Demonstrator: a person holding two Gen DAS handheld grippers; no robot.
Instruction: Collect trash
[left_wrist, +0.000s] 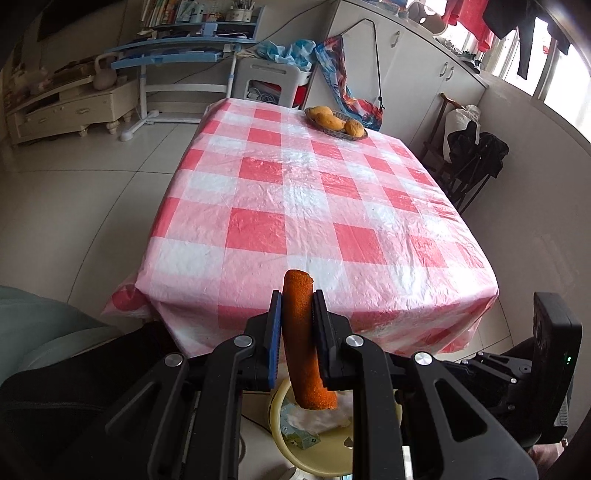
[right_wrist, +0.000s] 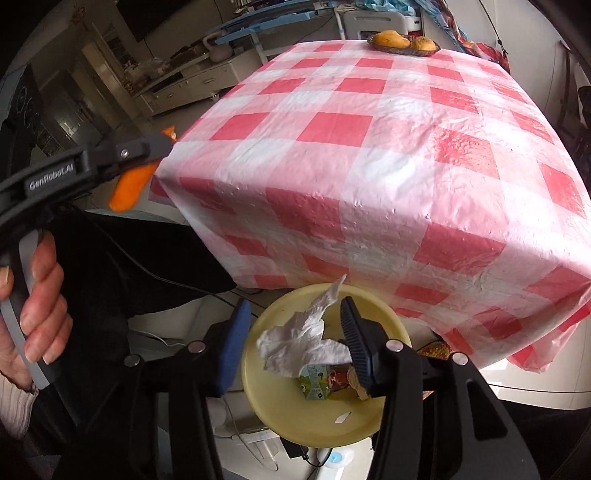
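- The worktop (left_wrist: 295, 192), under a red-and-white checked plastic cloth, shows no loose litter in either view; only a shallow dish of yellow-orange fruit (left_wrist: 335, 121) sits near its far edge at about 1 o'clock. By my judgement the clearing of the surface is nearly finished.
- The yellow bin (right_wrist: 280, 398) stands on the floor just below the near edge of the worktop, at 6 o'clock in both views. It already holds a small printed carton (right_wrist: 316, 380) and some colourful wrappers, so several pieces are collected.
- The orange peel (left_wrist: 304, 339) is a long, curved strip with a rough, pitted skin and a blunt cut top. It stands nearly upright, and its lower end hangs over the bin's mouth.
- The left gripper (left_wrist: 297, 325) has its jaws closed tight on the middle of that strip; letting it fall into the bin is what remains for this hand.
- The crumpled tissue (right_wrist: 303, 336) is white, creased and limp, with one corner pointing up to 12 o'clock. It is over the bin, and one fold touches the dark right-hand finger.
- The right gripper (right_wrist: 291, 332) has its jaws spread wide, the tissue loose between them rather than pinched; I judge it released or just about to drop.
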